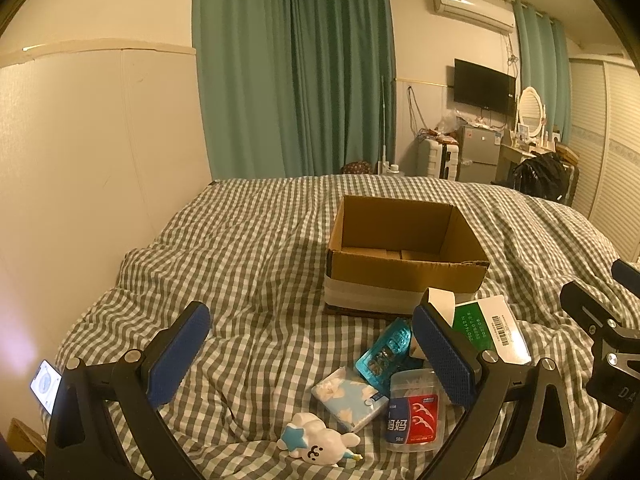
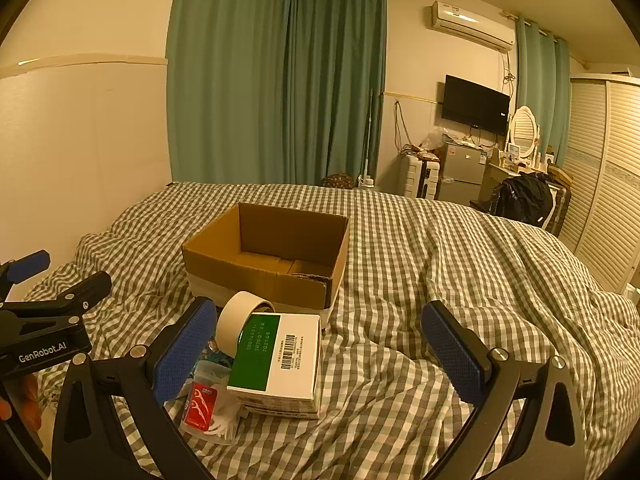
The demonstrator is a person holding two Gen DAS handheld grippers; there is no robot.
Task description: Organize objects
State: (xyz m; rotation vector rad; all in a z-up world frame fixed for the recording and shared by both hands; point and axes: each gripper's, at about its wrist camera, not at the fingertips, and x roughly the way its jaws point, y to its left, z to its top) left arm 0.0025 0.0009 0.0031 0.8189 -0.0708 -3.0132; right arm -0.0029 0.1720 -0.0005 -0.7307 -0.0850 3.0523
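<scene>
The left gripper (image 1: 310, 354) hangs over the checked bedcover (image 1: 248, 248), fingers spread wide and holding nothing. The right gripper (image 2: 320, 346) is also wide apart and empty. The cardboard box (image 1: 404, 256) stands open on the bed. Just before it lie a tape roll (image 2: 240, 322), a green-and-white carton (image 2: 280, 360), a floss pick pack (image 1: 414, 412), a tissue pack (image 1: 348, 398), a teal blister pack (image 1: 386, 352) and a white bunny figure (image 1: 320, 442).

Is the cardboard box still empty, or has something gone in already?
Empty as far as visible: the cardboard box is open-topped and both views show only its bare bottom flaps. The floor just behind its near wall is hidden.
</scene>
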